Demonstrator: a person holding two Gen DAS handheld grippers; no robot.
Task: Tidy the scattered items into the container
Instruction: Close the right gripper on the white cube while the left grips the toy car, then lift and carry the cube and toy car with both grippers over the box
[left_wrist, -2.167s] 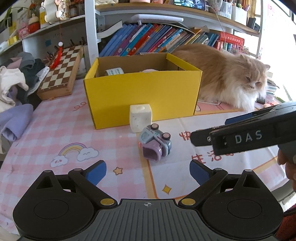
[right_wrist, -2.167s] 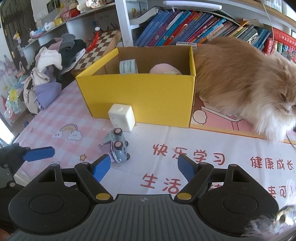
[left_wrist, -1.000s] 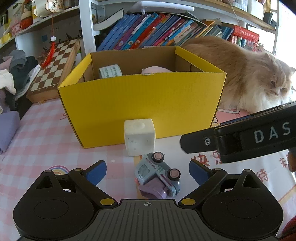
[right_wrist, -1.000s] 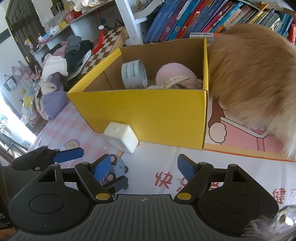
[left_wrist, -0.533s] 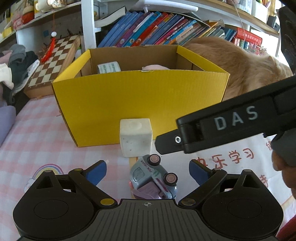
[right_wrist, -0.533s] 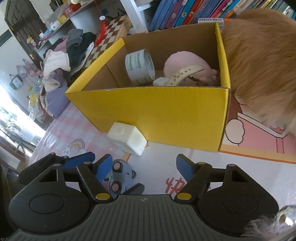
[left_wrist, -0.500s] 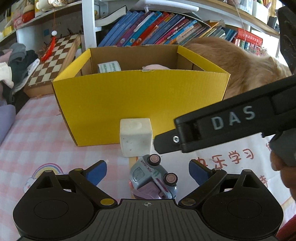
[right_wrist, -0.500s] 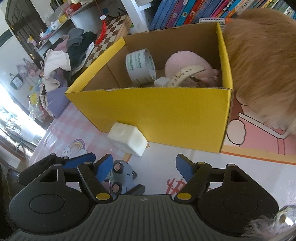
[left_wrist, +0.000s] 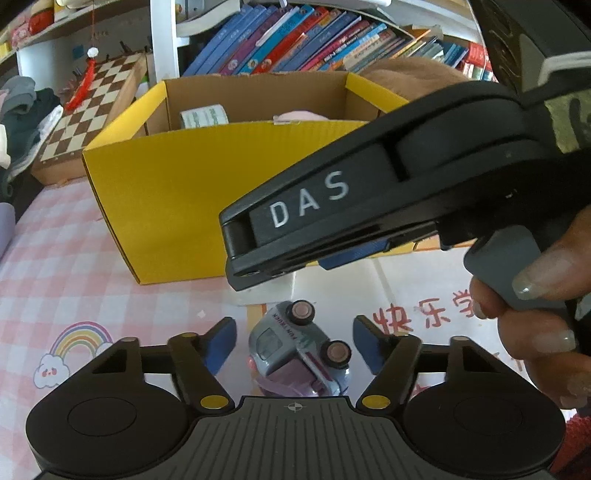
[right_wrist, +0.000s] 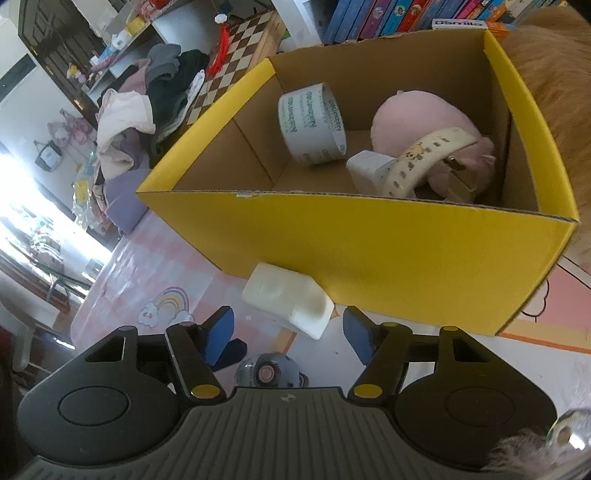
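Tabletop: pink mat, bookshelves behind.
Left tool: released, straddling overturned toy car.
Right tool: released, white cube at 12 o'clock.
Yellow box: 12 o'clock.
Risk: tools colliding.

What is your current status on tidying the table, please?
Left gripper open, astride toy car. Right gripper open above white cube. Yellow box just behind. Cat beside box.
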